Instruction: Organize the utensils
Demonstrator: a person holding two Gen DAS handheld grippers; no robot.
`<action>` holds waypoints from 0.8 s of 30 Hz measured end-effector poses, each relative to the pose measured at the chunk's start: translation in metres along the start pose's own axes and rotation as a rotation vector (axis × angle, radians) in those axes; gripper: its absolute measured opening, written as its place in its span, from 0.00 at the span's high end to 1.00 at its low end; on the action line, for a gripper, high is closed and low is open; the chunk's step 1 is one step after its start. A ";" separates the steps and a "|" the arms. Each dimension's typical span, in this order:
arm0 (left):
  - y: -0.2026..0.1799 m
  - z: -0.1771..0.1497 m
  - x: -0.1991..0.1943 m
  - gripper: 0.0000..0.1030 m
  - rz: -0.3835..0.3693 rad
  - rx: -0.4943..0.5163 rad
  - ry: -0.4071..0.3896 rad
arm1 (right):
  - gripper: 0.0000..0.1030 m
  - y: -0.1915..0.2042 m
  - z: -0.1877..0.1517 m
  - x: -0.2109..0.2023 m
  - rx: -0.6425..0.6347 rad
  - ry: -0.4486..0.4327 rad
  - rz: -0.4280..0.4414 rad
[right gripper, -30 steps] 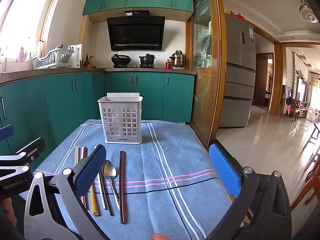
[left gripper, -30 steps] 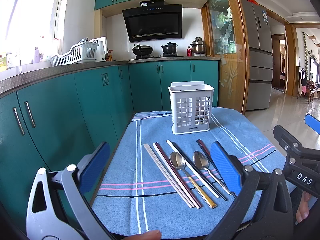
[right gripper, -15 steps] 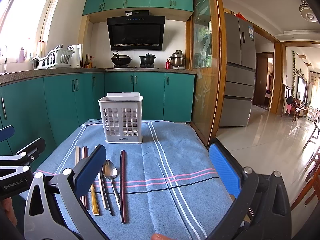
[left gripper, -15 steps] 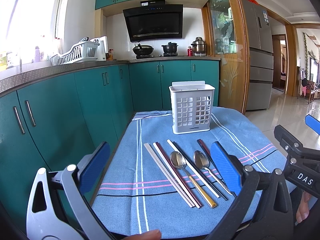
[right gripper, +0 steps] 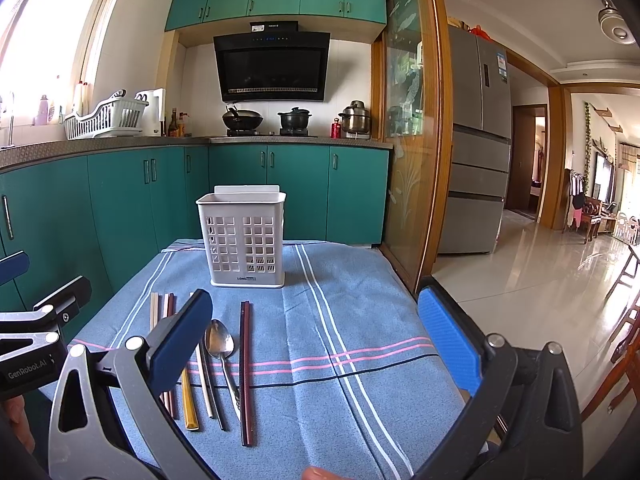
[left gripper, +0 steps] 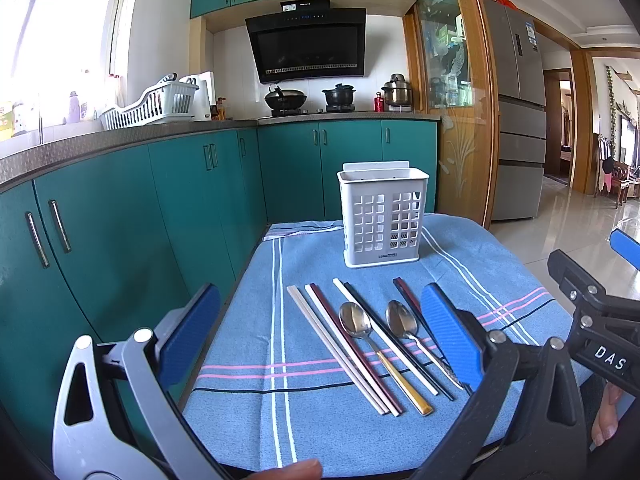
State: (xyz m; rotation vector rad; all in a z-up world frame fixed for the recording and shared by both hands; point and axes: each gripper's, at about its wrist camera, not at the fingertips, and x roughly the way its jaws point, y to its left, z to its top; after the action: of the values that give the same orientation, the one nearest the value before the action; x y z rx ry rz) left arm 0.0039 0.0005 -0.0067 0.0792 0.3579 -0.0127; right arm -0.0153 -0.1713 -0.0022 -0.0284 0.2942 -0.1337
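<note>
A white slotted utensil holder [left gripper: 382,222] stands upright at the far end of the blue cloth; it also shows in the right wrist view [right gripper: 243,240]. In front of it lie chopsticks in pairs [left gripper: 340,344], a gold-handled spoon [left gripper: 356,325] and a silver spoon [left gripper: 401,323]. In the right wrist view the silver spoon [right gripper: 219,342] lies next to a dark red chopstick pair [right gripper: 245,368]. My left gripper [left gripper: 316,336] is open and empty, held above the near utensils. My right gripper [right gripper: 316,336] is open and empty, to the right of the utensils.
The blue striped cloth [left gripper: 460,248] covers a small table. Teal cabinets [left gripper: 120,216] run close along the left. A wood-framed glass door [right gripper: 408,152] and tiled floor [right gripper: 540,264] lie to the right. The right gripper's body [left gripper: 596,320] shows at the left view's right edge.
</note>
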 end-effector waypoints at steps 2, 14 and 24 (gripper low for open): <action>0.000 0.000 0.000 0.04 0.000 0.000 -0.001 | 0.03 0.000 0.000 0.000 0.001 0.000 0.000; 0.000 -0.001 0.001 0.04 0.000 -0.001 0.003 | 0.03 0.000 -0.002 0.001 0.000 0.002 0.000; -0.002 -0.008 0.029 0.04 0.032 0.050 0.134 | 0.03 0.005 -0.006 0.029 -0.128 0.090 -0.043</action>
State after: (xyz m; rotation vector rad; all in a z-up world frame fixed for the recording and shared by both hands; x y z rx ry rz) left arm 0.0280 -0.0007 -0.0242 0.1358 0.4907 0.0150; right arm 0.0111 -0.1703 -0.0168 -0.1560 0.3921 -0.1592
